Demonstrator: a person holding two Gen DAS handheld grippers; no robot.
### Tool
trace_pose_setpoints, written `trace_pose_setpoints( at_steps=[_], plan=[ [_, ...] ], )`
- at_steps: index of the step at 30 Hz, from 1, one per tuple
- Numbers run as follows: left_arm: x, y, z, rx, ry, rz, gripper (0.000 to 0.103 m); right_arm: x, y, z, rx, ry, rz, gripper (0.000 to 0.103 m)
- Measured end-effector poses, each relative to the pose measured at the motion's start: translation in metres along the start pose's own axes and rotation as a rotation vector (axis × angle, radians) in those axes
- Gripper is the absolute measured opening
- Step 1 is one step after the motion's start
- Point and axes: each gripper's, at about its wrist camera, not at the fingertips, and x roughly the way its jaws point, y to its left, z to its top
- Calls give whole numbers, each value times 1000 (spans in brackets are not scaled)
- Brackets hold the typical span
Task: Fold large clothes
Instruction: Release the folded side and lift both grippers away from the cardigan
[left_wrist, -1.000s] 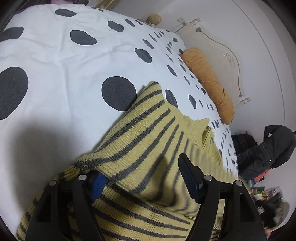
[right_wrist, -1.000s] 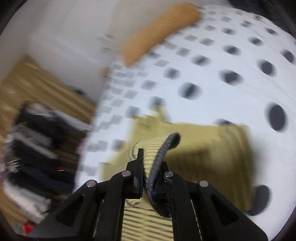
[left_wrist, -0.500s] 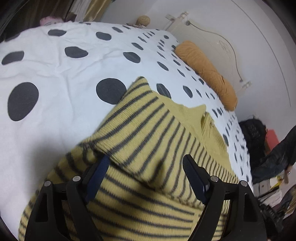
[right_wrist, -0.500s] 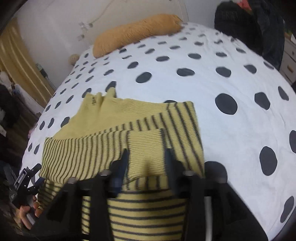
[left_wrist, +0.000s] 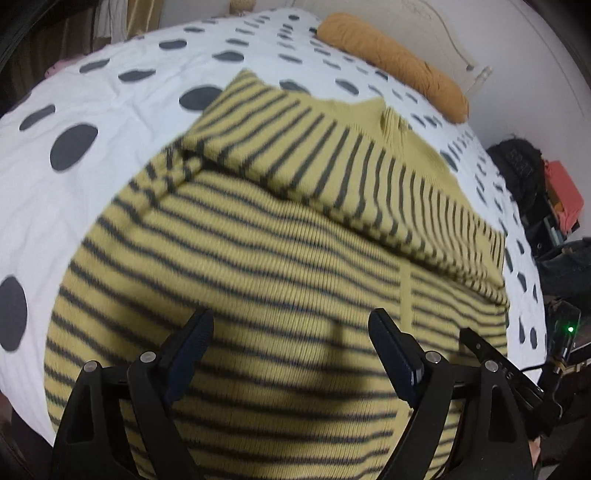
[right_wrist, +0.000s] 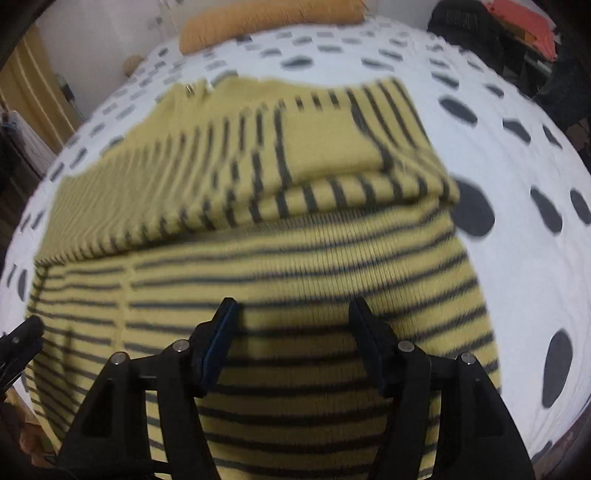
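Note:
A yellow sweater with dark stripes (left_wrist: 295, 258) (right_wrist: 295, 251) lies flat on the spotted bed cover (left_wrist: 92, 92) (right_wrist: 517, 147). Both sleeves (left_wrist: 351, 173) (right_wrist: 221, 177) are folded across its chest, below the plain yellow collar. My left gripper (left_wrist: 290, 319) hovers over the lower left of the sweater's body, jaws opening, nothing between them. My right gripper (right_wrist: 293, 304) hovers over the lower right of the body, jaws also opening, with only flat knit beneath. Neither pinches any fabric.
An orange pillow (left_wrist: 391, 62) (right_wrist: 266, 14) lies at the head of the bed by the white headboard. Dark bags and a red box (left_wrist: 561, 184) stand beside the bed on the right. A wooden wardrobe (right_wrist: 22, 92) stands to the left.
The right gripper let go of the sleeve cuff, which now lies folded across the chest. Both grippers drew back over the sweater's lower body, and the left jaws stand wider.

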Motion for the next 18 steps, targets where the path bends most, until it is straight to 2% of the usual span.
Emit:
trace_pose_setpoints(
  at_steps=[3, 10, 18],
  plan=[
    [9, 3, -13, 11, 48, 17, 86, -3, 3, -6, -44, -27, -31, 63],
    [-2, 10, -32, 37, 58, 17, 86, -33, 6, -23, -60, -31, -73, 63],
    [-28, 17, -59, 77, 43, 16, 86, -52, -6, -59, -49, -31, -71, 64]
  ],
)
